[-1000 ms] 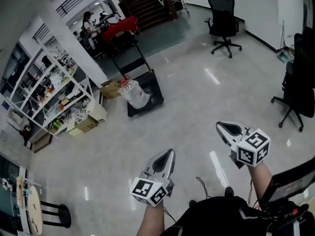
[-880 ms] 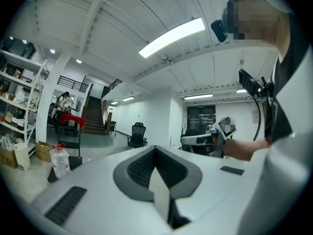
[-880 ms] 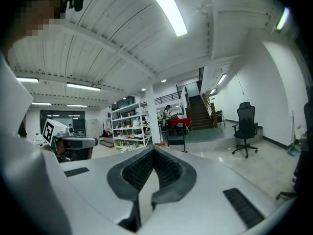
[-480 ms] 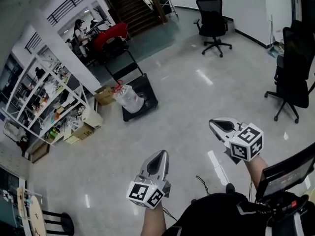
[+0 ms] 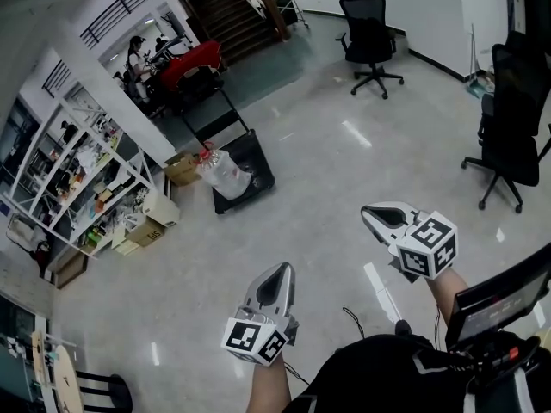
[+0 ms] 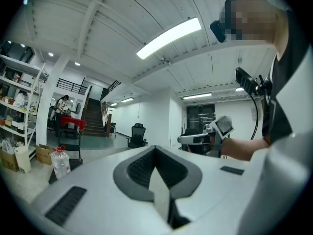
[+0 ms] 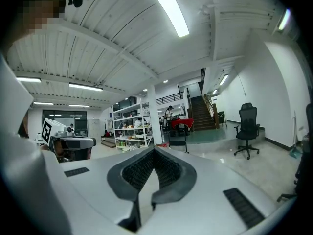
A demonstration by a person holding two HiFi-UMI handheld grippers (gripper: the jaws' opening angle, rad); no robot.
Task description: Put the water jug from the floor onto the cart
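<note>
Two tools (image 5: 281, 268) (image 5: 368, 211); one jug (image 5: 224, 169); one cart (image 5: 257, 156).

Big clear plastic water jug (image 5: 222, 172) with red cap, upright, at the left edge of the black flat platform cart (image 5: 261, 167). Can't tell whether it's on the deck or the floor. Cart handle upright at far end.

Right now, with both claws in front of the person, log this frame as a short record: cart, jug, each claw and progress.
cart: black flat cart, handle upright, near the shelving
water jug: upright at the cart's left edge; cannot tell whether it is on the deck or beside it
left claw: shut, nothing in it
right claw: shut, nothing in it
progress: both claws well short of the water jug; no grasp yet
</note>
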